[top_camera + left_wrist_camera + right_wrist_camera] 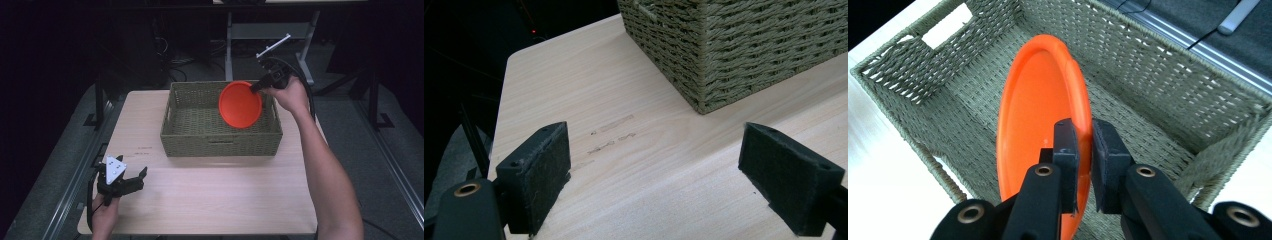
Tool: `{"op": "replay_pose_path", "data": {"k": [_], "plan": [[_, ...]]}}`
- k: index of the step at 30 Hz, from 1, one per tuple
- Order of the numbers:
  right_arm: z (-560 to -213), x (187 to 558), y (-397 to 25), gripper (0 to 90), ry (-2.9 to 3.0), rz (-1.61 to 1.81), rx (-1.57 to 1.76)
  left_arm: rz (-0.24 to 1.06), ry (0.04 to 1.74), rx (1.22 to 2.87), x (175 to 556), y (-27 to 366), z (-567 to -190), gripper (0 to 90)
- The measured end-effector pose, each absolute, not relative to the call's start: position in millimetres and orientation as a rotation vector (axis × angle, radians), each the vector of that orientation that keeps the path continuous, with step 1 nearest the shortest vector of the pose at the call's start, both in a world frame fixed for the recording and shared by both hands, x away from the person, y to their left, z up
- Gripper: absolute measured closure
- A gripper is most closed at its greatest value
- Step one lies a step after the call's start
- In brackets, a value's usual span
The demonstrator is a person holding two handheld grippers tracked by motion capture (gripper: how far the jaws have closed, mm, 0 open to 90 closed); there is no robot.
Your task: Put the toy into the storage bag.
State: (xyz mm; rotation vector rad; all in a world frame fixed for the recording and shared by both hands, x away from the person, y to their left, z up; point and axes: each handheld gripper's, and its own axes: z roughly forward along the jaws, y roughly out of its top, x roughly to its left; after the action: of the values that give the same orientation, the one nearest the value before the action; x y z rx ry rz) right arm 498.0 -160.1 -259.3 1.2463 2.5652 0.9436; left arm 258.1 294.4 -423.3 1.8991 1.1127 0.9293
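Right tool (1083, 150) clamped on orange plate's (1038, 115) rim, tilted over woven basket (220, 142); left tool (654, 175) spread wide above table (639, 165).

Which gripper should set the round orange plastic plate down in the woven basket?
Right: the right gripper already clamps the orange plate over the woven basket; the left gripper sits open, away.

1. One orange plate (240, 104) is hanging tilted over the basket, its rim pinched between two black jaws.
2. One woven basket (220, 142) is sitting on the table; in the right gripper view two handle cut-outs are showing in its walls.
3. One wooden table (210, 195) is carrying the basket.
4. Two grippers are working: the left gripper (136, 179) and the right gripper (255, 88).
5. Two hands are holding them, one each.
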Motion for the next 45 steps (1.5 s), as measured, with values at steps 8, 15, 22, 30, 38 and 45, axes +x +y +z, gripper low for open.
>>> {"op": "replay_pose_path", "data": {"k": [8,15,22,30,38,45], "plan": [[-276,500,-162,82.1,2.566,0.937,1.289,0.93,1.111,1.901,258,294,-423,12.8],[-291,503,-163,82.1,2.573,0.93,1.32,0.928,1.112,1.9,258,294,-424,12.8],[-299,503,-162,82.1,2.58,0.922,1.328,0.931,1.113,1.903,257,295,-423,12.8],[-315,504,-164,82.0,2.591,0.911,1.358,0.93,1.112,1.902,258,294,-423,12.8],[-328,503,-168,82.0,2.603,0.909,1.385,0.926,1.107,1.913,258,294,-423,12.8],[-341,502,-165,81.9,2.62,0.883,1.395,0.919,1.109,1.907,257,293,-423,12.8]]}}
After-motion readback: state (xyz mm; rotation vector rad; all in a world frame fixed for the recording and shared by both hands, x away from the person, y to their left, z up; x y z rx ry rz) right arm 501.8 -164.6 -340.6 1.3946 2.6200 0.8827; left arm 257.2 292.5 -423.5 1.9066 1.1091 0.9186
